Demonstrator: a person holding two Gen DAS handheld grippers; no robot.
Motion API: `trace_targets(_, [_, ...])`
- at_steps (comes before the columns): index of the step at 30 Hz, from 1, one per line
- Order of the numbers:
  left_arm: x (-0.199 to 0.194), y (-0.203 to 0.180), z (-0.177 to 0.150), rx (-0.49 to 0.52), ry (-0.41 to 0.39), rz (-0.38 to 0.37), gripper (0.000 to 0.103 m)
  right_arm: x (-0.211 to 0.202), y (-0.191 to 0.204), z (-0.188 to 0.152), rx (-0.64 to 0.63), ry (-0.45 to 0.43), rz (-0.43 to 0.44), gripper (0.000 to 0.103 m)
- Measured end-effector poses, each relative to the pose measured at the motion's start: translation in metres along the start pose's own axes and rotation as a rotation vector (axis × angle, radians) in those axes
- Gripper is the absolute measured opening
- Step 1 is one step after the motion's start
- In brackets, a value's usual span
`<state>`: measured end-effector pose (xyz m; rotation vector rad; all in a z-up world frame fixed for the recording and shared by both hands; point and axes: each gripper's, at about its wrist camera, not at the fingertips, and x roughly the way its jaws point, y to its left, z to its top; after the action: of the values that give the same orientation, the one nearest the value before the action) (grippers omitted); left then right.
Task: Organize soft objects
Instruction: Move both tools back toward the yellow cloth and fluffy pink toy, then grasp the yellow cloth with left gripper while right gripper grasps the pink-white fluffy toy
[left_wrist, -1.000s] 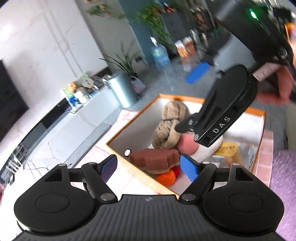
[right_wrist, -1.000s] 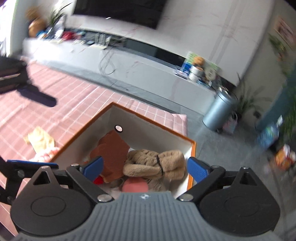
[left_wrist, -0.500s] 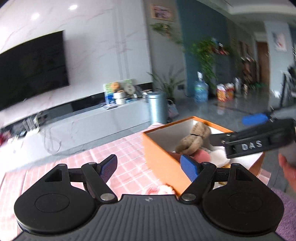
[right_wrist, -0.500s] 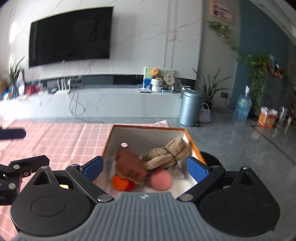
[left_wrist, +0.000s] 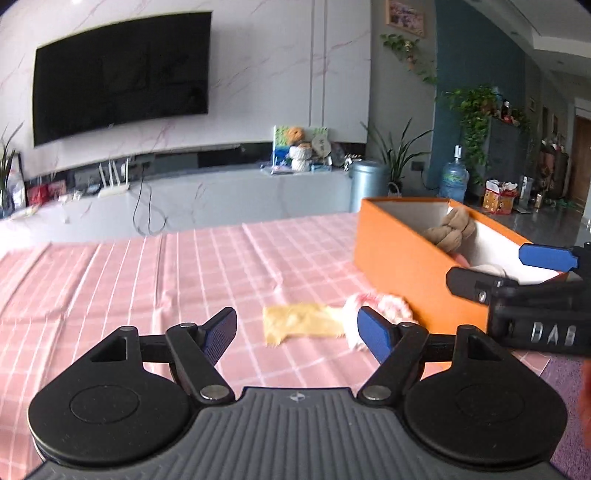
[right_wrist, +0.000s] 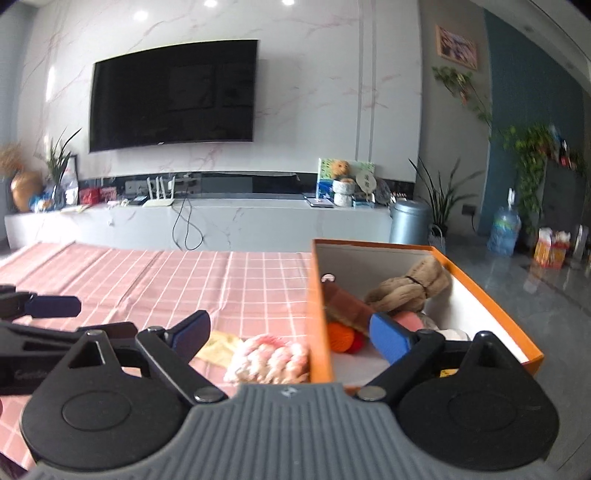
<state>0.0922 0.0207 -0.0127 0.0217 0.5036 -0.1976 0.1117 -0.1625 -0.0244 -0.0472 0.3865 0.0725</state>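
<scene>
A pink checked tablecloth (left_wrist: 110, 280) covers the table, and an orange box (left_wrist: 399, 266) stands at its right side. Inside the box lie a knotted tan rope toy (right_wrist: 410, 288), a brown cushion-like piece (right_wrist: 347, 306), an orange ball (right_wrist: 341, 338) and a pink ball (right_wrist: 408, 319). Two soft things are not yet in: a pink-and-white fluffy piece (right_wrist: 267, 358) lies on the cloth just beside the box's near left wall, and a yellow cloth (left_wrist: 301, 323) lies touching its left end.

The left gripper (left_wrist: 297, 334) hangs above the table with its jaws spread wide and nothing between them, pointing at the yellow cloth. The right gripper (right_wrist: 291, 336) is likewise spread and empty, over the box's near corner and the fluffy piece.

The step in hand appears to be reaching for a leftover item. The next move calls for lowering one gripper onto the cloth or fluffy piece, pinching it low against the table, then lifting it over the box wall.
</scene>
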Motion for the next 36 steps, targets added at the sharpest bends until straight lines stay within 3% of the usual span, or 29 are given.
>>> trace_targets(8, [0.002, 0.021, -0.022, -0.050, 0.035, 0.031, 0.082, 0.006, 0.042, -0.023, -0.150, 0.011, 0.033, 0.089])
trace_targets(13, [0.010, 0.028, -0.029, -0.081, 0.060, 0.004, 0.080, 0.021, 0.047, -0.031, -0.158, 0.075, 0.040, 0.068])
trace_targets(15, [0.015, 0.026, -0.030, -0.078, 0.071, -0.010, 0.078, 0.029, 0.049, -0.034, -0.186, 0.103, 0.022, 0.065])
trace_targets(32, [0.090, 0.029, -0.008, 0.016, 0.173, -0.074, 0.075, 0.121, 0.075, -0.032, -0.338, 0.189, -0.005, 0.065])
trace_targets(36, [0.109, 0.027, -0.006, 0.029, 0.188, -0.080, 0.075, 0.144, 0.071, -0.036, -0.302, 0.243, -0.021, 0.055])
